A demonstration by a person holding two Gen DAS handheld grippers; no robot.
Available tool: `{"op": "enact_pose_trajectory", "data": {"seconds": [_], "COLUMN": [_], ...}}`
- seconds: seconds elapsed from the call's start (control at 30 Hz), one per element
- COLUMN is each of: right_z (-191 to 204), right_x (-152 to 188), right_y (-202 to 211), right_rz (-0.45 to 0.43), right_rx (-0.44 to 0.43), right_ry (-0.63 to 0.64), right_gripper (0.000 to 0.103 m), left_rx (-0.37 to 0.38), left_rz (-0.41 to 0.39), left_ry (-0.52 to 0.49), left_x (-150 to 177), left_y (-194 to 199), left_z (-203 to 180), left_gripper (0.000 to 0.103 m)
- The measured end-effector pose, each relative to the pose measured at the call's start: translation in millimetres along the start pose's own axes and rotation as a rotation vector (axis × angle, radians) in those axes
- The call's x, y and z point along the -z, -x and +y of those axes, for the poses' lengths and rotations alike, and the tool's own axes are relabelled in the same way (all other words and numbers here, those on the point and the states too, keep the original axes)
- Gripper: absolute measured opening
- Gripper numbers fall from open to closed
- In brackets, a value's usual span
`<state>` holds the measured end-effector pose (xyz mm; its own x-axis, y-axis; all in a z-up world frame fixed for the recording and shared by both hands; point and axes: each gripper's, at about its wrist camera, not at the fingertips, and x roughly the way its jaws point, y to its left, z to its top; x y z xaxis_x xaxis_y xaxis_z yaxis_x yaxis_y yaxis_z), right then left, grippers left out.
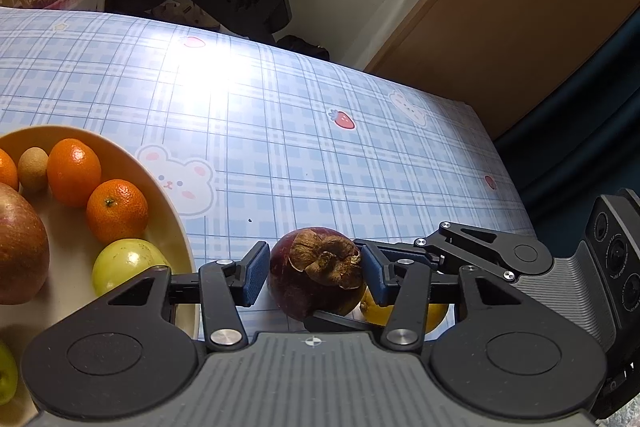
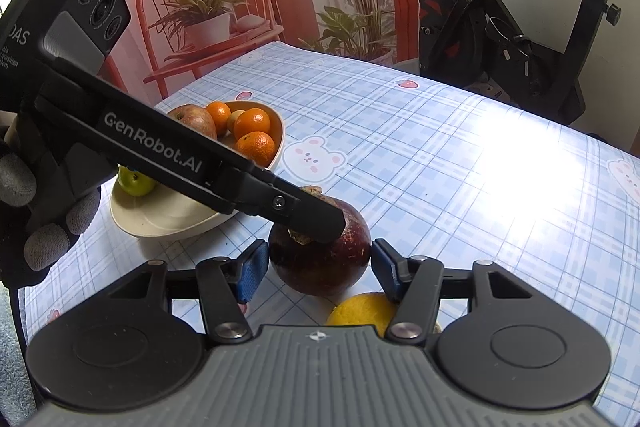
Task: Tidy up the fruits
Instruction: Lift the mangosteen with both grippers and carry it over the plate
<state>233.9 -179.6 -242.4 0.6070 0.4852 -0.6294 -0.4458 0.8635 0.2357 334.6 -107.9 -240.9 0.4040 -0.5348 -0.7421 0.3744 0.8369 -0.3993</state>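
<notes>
covering the table, a blue plaid cloth (image 1: pixel 280 131) is seen – mangosteen (image 1: pixel 316 273) gripped by the left gripper (image 1: pixel 316 271), calyx up; right gripper (image 2: pixel 318 273) parted.

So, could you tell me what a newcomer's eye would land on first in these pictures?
Probably the dark purple mangosteen on the checked tablecloth, with the left gripper and the right gripper both closed in around it from different sides. Next, the cream bowl of oranges, apple and green fruit beside it, and a yellow fruit just behind the mangosteen.
</notes>
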Motion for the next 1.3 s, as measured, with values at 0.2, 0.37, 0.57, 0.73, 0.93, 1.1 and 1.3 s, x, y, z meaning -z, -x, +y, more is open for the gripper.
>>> {"op": "enact_pose_trajectory", "data": {"seconds": [0.2, 0.37, 0.57, 0.73, 0.93, 1.1, 1.3], "right_z": [10, 31, 65, 91, 103, 109, 111], "right_x": [-5, -17, -32, -44, -58, -57, -47], "right_y": [12, 11, 0, -16, -39, -45, -43], "right_rz": [-0.025, -0.038, -0.053, -0.051, -0.040, -0.021, -0.002], "right_rx": [0.002, -0.015, -0.056, -0.084, -0.110, -0.127, -0.138], "right_ry": [0.008, 0.037, 0.092, 0.132, 0.148, 0.156, 0.144], "right_gripper": [0.059, 0.059, 0.059, 0.059, 0.059, 0.059, 0.059], "left_rx": [0.012, 0.008, -0.024, -0.047, -0.084, -0.082, -0.082], "left_rz": [-0.029, -0.058, -0.111, -0.135, -0.154, -0.140, -0.119], "left_ry": [-0.007, 0.018, 0.042, 0.080, 0.106, 0.124, 0.111], "left_x": [0, 3, 10, 14, 9, 13, 29], "left_y": [20, 46, 83, 107, 122, 124, 125], "left_z": [-3, 10, 31, 54, 73, 78, 77], "left_gripper": [0.053, 0.053, 0.053, 0.053, 0.053, 0.053, 0.053]}}
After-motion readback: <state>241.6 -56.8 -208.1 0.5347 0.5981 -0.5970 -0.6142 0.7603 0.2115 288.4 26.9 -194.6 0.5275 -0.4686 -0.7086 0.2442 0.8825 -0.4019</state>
